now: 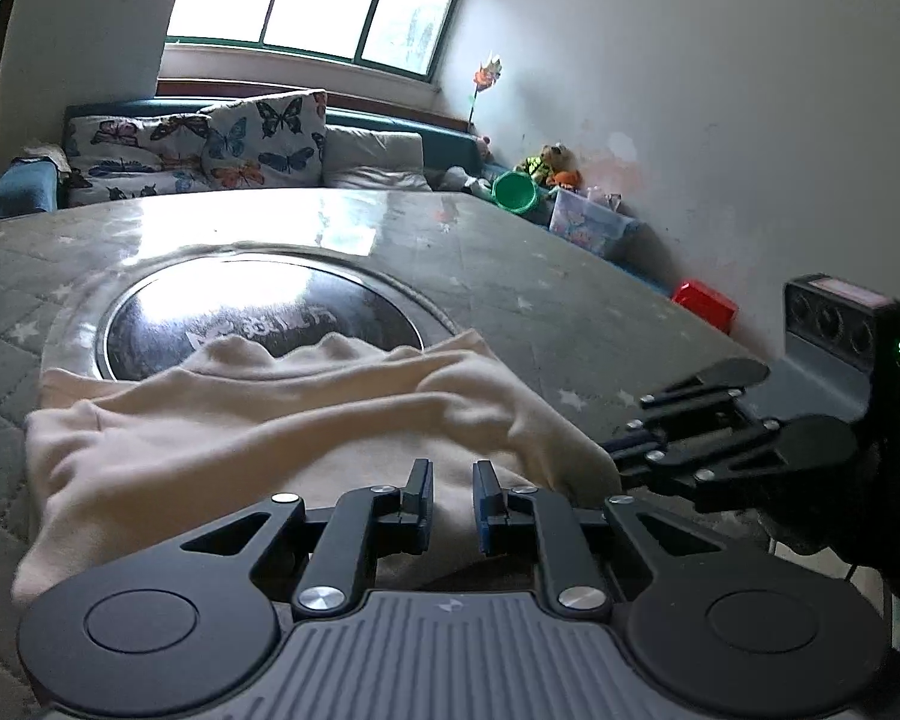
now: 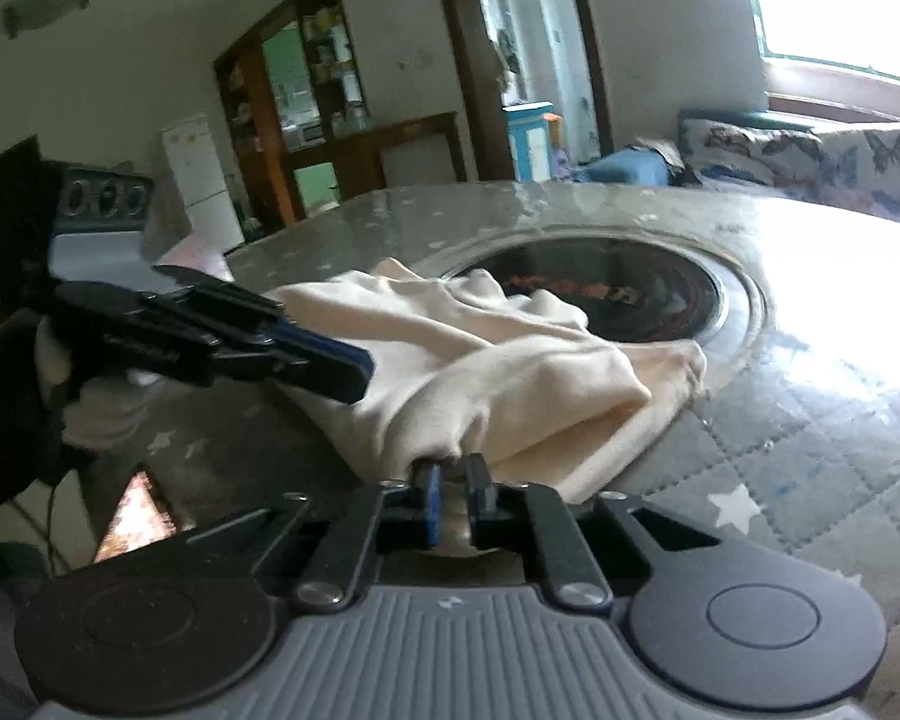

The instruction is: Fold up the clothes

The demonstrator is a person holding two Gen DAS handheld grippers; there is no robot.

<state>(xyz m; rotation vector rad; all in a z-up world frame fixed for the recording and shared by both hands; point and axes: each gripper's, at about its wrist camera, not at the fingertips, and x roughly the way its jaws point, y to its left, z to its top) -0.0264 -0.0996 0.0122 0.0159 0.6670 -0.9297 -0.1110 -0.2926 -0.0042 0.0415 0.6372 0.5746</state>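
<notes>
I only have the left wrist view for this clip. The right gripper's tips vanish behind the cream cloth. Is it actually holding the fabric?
Observer: Yes. In the right wrist view, the right gripper has its fingers closed on a bunched edge of the cream fabric garment.
Reviewer: Is the cloth doubled over anywhere?
Observer: Yes. On the side toward the round black glass inset, a top layer lies folded over a lower one.
Reviewer: How does the left gripper look from outside?
Observer: The left gripper hangs over the garment's edge, held by a white-gloved hand.
</notes>
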